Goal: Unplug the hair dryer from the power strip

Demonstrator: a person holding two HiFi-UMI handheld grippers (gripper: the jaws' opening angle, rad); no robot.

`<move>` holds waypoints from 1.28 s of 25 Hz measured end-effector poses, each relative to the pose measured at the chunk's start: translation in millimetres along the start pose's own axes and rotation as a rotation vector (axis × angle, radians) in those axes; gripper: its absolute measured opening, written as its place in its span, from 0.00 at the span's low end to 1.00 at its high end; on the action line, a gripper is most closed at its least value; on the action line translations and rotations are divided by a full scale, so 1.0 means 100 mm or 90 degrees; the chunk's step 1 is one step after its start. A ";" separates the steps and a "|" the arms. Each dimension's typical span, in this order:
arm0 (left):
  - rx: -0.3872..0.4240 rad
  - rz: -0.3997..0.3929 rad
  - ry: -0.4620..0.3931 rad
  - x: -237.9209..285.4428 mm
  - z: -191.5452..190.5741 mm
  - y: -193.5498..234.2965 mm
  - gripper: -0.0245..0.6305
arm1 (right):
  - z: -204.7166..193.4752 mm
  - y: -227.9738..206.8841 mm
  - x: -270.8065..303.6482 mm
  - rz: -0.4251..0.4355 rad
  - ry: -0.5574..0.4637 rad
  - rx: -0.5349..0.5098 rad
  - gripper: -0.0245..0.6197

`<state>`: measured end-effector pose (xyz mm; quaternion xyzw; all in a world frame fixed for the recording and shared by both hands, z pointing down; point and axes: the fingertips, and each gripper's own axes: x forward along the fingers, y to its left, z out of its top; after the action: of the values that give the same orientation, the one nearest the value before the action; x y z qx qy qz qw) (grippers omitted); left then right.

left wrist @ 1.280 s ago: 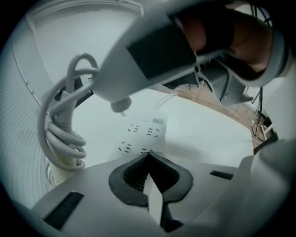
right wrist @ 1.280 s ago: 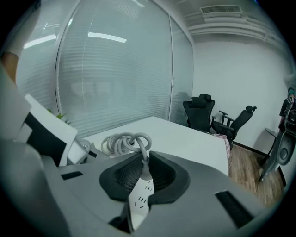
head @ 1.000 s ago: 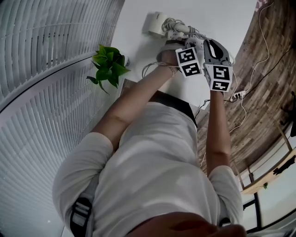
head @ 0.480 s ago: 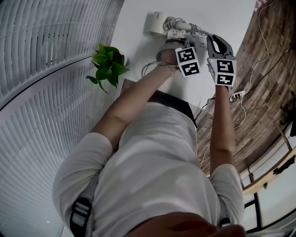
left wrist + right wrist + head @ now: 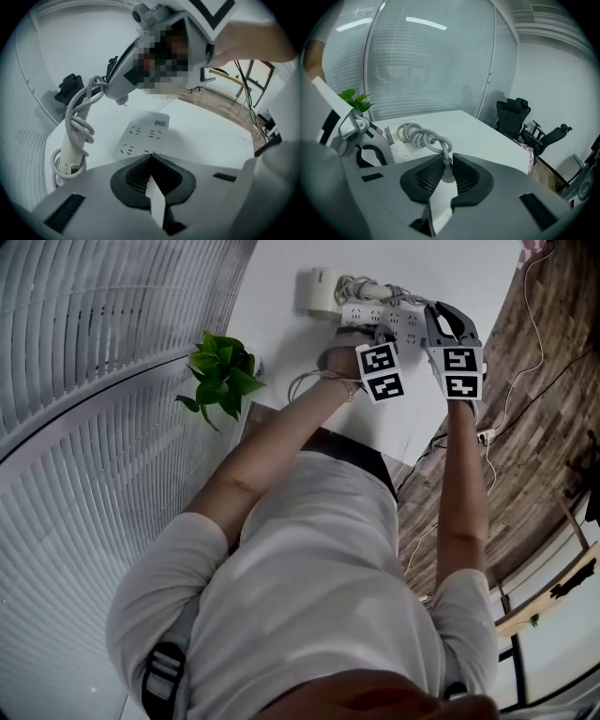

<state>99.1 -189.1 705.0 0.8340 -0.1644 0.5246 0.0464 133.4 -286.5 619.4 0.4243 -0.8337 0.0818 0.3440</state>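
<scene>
While the person leans over the white table (image 5: 281, 334), both arms reach to its far end.
Left gripper (image 5: 151, 157): clenched, its pads meeting with nothing between them; it points steeply down, with its tips right at the near end of the power strip.
Right gripper (image 5: 446, 161): grasping the plug (image 5: 447, 174), pads pressed on both of its sides; it is tilted down less steeply than the left one, and from the head it sits just right of the left gripper.
Plug: pale, held clear of the strip, with the cord (image 5: 419, 133) rising from its top.
Power strip (image 5: 143, 136): white, lying flat on the table, sockets facing up; in the right gripper view it lies left of the held plug, beside the left gripper.
Cord: grey, looping in loose coils from the plug back to the hair dryer (image 5: 70, 150).
Hair dryer: white, lying on the table just beyond the strip's far end, with turns of cord wound round its handle.
Plant (image 5: 220, 371): green leaves at the table's left edge, by the blinds (image 5: 94, 381).
Chairs (image 5: 513, 117): black, past the far side of the table.
Floor (image 5: 534, 427): wood planks, right of the table.
</scene>
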 end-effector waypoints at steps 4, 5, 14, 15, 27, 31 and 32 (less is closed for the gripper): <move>0.000 -0.003 0.003 0.00 -0.01 -0.01 0.07 | 0.07 -0.04 0.10 0.000 0.007 -0.024 0.15; 0.000 -0.004 0.003 0.01 -0.02 -0.01 0.07 | 0.08 -0.04 0.11 -0.001 0.007 -0.026 0.15; 0.002 -0.004 0.001 0.01 -0.02 -0.01 0.07 | -0.10 -0.05 0.18 0.006 0.034 -0.039 0.15; 0.002 -0.003 0.000 0.01 -0.02 -0.01 0.07 | -0.13 -0.05 0.20 0.006 0.038 -0.044 0.15; 0.009 -0.023 -0.007 -0.03 -0.13 -0.19 0.07 | -0.51 -0.03 0.45 0.016 0.083 -0.060 0.15; 0.008 -0.025 -0.010 -0.04 -0.12 -0.20 0.07 | -0.60 -0.02 0.48 0.018 0.087 -0.052 0.15; 0.009 -0.026 -0.010 -0.05 -0.10 -0.20 0.07 | -0.59 -0.04 0.47 0.017 0.085 -0.050 0.15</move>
<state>94.8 -167.0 707.3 0.8414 -0.1444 0.5183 0.0501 147.4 -293.8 693.4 0.3930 -0.8170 0.0818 0.4140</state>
